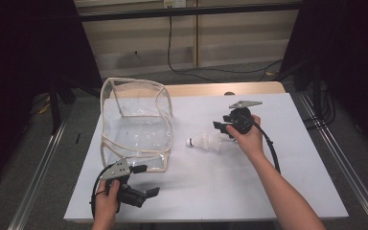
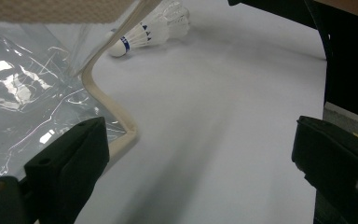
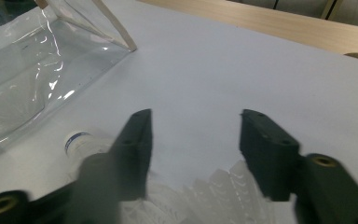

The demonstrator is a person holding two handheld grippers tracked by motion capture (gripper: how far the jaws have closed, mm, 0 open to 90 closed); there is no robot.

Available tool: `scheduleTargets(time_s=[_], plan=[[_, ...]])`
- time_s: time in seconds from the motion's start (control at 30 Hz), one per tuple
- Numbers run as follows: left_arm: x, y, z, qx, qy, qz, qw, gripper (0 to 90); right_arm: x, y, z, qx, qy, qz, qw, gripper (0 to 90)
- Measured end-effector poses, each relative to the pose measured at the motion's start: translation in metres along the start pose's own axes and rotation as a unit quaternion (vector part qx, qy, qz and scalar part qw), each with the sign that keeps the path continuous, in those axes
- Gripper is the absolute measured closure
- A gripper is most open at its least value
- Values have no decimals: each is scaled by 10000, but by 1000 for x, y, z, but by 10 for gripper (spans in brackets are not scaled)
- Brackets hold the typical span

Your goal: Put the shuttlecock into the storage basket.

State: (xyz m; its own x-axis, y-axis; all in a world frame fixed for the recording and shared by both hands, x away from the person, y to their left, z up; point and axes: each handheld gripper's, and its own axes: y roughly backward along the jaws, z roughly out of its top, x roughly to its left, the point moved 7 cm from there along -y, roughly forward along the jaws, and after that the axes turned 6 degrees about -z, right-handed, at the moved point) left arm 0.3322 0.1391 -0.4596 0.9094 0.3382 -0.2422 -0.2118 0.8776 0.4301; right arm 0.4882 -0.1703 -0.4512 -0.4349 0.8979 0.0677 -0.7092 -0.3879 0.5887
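A white shuttlecock (image 1: 206, 142) lies on its side on the white table top (image 1: 211, 182), its cork pointing left toward a clear plastic bag (image 1: 134, 136) with beige trim. My right gripper (image 1: 223, 129) hovers at its feather end. In the right gripper view the jaws (image 3: 196, 116) stand apart; the feathers (image 3: 223, 186) lie low between them and the cork (image 3: 77, 140) sticks out past the left jaw. I see no pad pressing on it. My left gripper (image 1: 149, 179) rests open near the table's front edge, beside the bag's near corner (image 2: 121, 135), holding nothing. The shuttlecock (image 2: 149, 30) shows far off.
The bag (image 3: 23, 70) stands open-topped on the left half of the table. A wooden strip (image 1: 220, 89) runs along the table's far edge. Black cables trail from both grippers. White table surface stretches between the two hands and to the right.
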Motion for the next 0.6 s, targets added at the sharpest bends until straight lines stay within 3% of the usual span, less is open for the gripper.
scheduleTargets(time_s=[0.33, 0.6], plan=[[1, 1, -1, 24, 5, 6, 10000, 41, 3, -5, -2, 152, 287, -32, 9995, 822], [1, 0, -1, 32, 6, 2, 10000, 42, 4, -8, -5, 233, 446, 20, 9987, 900]])
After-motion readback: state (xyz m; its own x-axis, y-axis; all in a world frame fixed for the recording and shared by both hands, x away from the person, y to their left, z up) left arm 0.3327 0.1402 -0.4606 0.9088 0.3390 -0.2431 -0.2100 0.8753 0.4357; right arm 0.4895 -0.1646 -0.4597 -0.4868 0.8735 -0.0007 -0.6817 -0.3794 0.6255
